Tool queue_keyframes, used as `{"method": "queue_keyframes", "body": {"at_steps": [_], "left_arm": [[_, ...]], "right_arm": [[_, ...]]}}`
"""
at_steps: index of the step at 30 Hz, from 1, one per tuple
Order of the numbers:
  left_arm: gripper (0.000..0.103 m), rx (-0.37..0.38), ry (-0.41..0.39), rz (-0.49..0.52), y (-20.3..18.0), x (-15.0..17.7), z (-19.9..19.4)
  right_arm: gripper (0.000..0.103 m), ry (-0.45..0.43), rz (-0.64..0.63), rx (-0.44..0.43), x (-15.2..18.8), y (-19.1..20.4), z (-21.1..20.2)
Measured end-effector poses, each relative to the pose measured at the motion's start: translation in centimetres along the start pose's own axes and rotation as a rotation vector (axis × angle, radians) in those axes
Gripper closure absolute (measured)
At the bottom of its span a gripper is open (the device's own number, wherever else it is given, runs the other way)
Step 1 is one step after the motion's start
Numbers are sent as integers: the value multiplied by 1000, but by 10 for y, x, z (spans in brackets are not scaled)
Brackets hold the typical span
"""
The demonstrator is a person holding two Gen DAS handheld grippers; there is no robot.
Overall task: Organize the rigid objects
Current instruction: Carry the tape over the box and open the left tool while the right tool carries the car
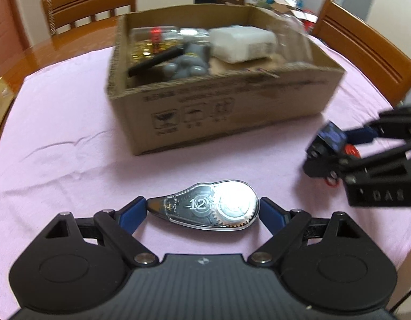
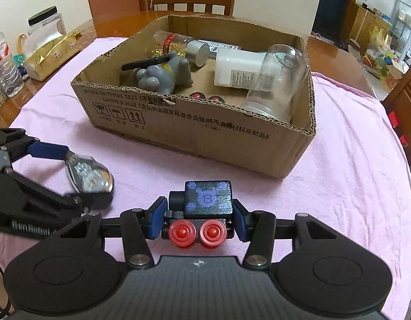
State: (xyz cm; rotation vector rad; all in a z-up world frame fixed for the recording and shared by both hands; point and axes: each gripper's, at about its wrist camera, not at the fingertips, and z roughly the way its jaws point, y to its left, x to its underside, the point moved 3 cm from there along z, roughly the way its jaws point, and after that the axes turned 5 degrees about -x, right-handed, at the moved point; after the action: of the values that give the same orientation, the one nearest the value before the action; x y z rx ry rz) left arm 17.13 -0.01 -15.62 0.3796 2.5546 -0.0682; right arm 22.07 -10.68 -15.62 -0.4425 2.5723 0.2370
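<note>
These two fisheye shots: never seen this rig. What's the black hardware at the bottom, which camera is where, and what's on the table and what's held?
No robot arm here: a person holds a two-finger gripper in each hand, and a camera on each looks forward along its blue-padded fingers.

In the left wrist view, the left gripper is closed on a clear correction tape dispenser, end to end. The right gripper shows at that picture's right edge.

In the right wrist view, the right gripper is shut on a dark toy train car with red wheels.

Both face a cardboard box on a pink tablecloth. Already in the box: a grey figurine, a clear glass jar, a white container and a bottle.
</note>
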Motion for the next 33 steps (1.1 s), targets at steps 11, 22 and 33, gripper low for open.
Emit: {"method": "queue_keyframes", "body": {"at_steps": [11,22,33], "left_arm": [[14,-33,3,20,-6,3,7],[14,-10,39,28,-5,-1,-4],[14,37,-42,125,6,-46,-70]], "right_arm": [[47,2,2,-6,2,0,0],[47,17,-16,-13,0,-2,-3],[47,10,-63,-71,-20,-16,-40]]}}
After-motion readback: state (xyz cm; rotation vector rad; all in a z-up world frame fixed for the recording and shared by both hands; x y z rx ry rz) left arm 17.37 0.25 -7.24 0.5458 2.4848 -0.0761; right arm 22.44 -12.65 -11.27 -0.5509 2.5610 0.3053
